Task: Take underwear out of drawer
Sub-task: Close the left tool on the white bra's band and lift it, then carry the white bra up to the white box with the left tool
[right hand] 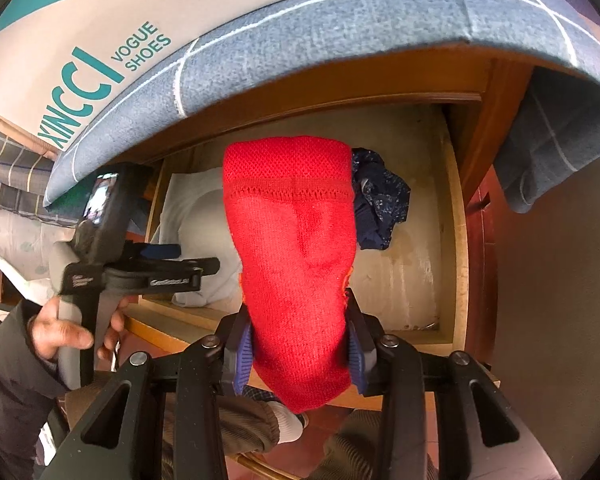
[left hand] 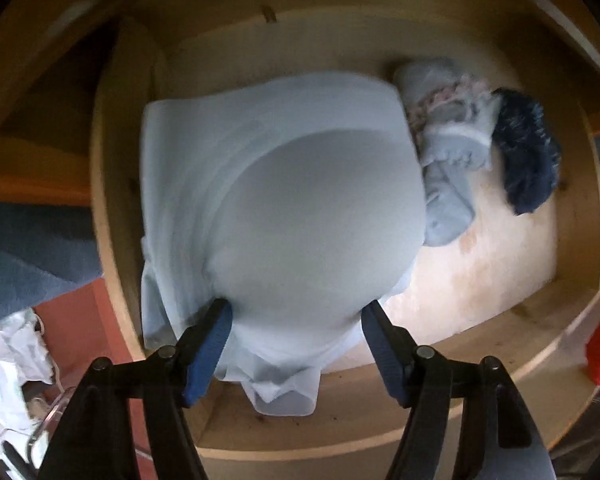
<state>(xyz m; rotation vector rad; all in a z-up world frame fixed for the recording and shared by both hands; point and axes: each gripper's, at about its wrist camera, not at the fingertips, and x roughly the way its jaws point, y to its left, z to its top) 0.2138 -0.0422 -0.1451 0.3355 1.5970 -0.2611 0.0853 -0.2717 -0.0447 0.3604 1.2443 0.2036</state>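
Hovering left gripper (left hand: 296,314), jaws spread, over one pale blue garment (left hand: 260,184) | right gripper (right hand: 300,344) clamped on one red knit garment (right hand: 296,240) | one wooden drawer (left hand: 500,320), one dark blue garment (left hand: 528,156)

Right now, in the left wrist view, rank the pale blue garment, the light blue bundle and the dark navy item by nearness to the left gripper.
1. Pale blue garment, between the open left gripper fingers.
2. Light blue bundle, farther right.
3. Dark navy item, far right.
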